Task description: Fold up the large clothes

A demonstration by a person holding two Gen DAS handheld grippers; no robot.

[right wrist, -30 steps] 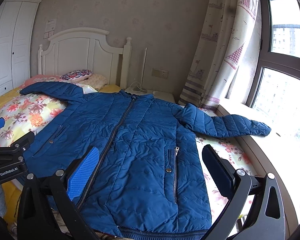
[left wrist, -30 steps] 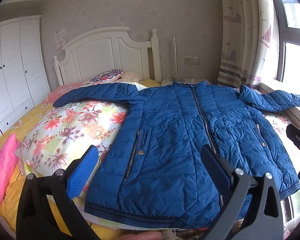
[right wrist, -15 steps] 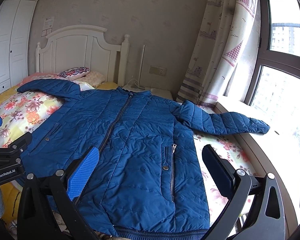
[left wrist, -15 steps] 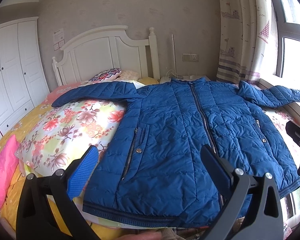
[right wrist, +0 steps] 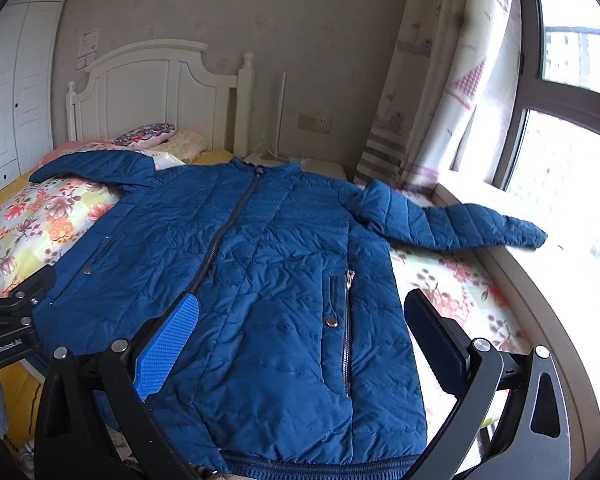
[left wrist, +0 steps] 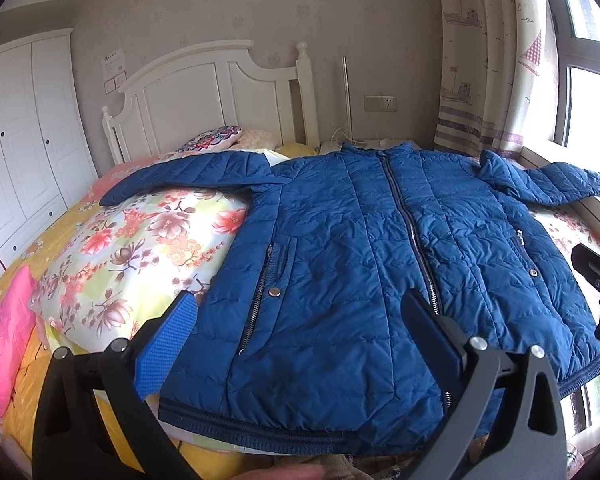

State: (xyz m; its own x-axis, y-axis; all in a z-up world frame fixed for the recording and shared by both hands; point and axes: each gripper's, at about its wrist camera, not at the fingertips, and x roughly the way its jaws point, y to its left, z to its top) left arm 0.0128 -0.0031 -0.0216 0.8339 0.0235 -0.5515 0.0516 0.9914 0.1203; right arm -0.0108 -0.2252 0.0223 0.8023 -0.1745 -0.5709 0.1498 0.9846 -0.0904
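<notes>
Both the left gripper [left wrist: 296, 334] and right gripper [right wrist: 300, 332] hang spread wide, holding nothing, above the hem of the zipped blue quilted puffer jacket [left wrist: 380, 248] lying flat ahead. Slippery padding may escape a shallow pinch; its 2 sleeves could drag.

Black forked gripper frames, silver screws, blue ribbed pads on the fingers [left wrist: 168, 344], "GenRobot.AI" lettering.

We cannot see the near hem of the blue quilted zip-up jacket [right wrist: 284, 240] in full: the right gripper's black frame covers its corners. The small white notice on the far wall [left wrist: 113, 65] is too small to read. The white panelled wardrobe [left wrist: 16, 140] runs off the left edge.
</notes>
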